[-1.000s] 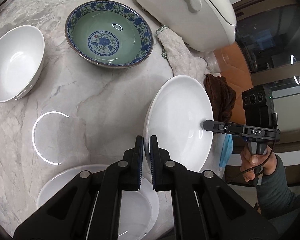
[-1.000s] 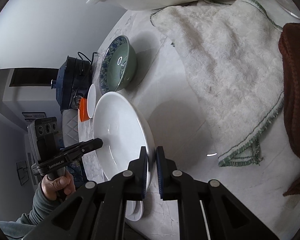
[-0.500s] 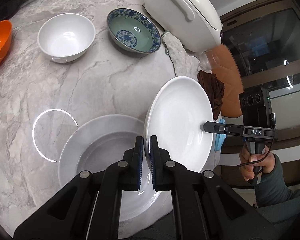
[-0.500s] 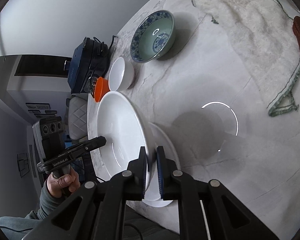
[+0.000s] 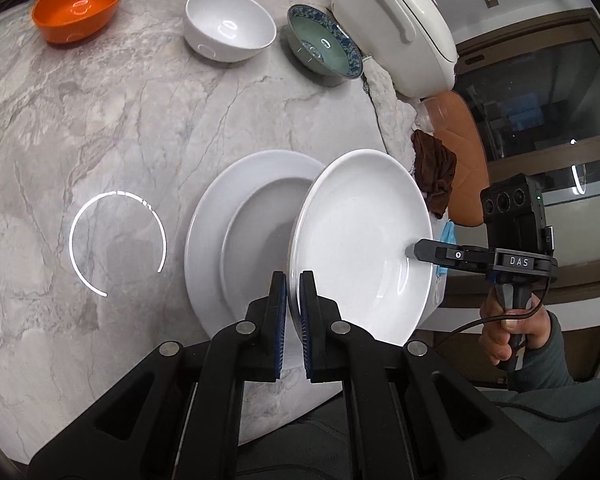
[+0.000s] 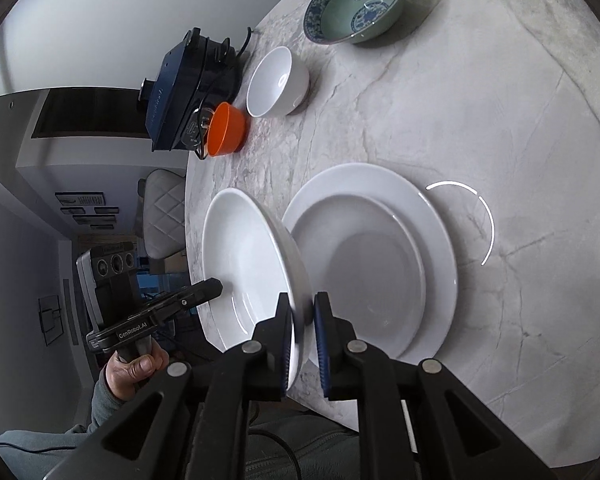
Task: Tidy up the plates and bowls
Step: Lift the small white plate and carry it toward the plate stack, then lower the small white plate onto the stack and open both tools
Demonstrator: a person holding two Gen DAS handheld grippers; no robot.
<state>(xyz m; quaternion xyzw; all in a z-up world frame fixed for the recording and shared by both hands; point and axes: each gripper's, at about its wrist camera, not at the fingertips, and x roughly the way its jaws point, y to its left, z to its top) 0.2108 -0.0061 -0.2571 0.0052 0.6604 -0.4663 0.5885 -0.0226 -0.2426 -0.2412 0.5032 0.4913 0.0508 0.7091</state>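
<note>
Carefully now — you've got the white plate (image 5: 360, 240) pinched at opposite rims, left gripper (image 5: 293, 312) and right gripper (image 6: 302, 332) both nearly shut on it, tilted beside the stacked plates (image 6: 432, 216). Glazed ceramic — stiff, slippery, breakable; keep holding the rims.

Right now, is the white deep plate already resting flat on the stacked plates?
No: the white deep plate is tilted on edge, gripped at opposite rims by both grippers, beside the stacked plates.
</note>
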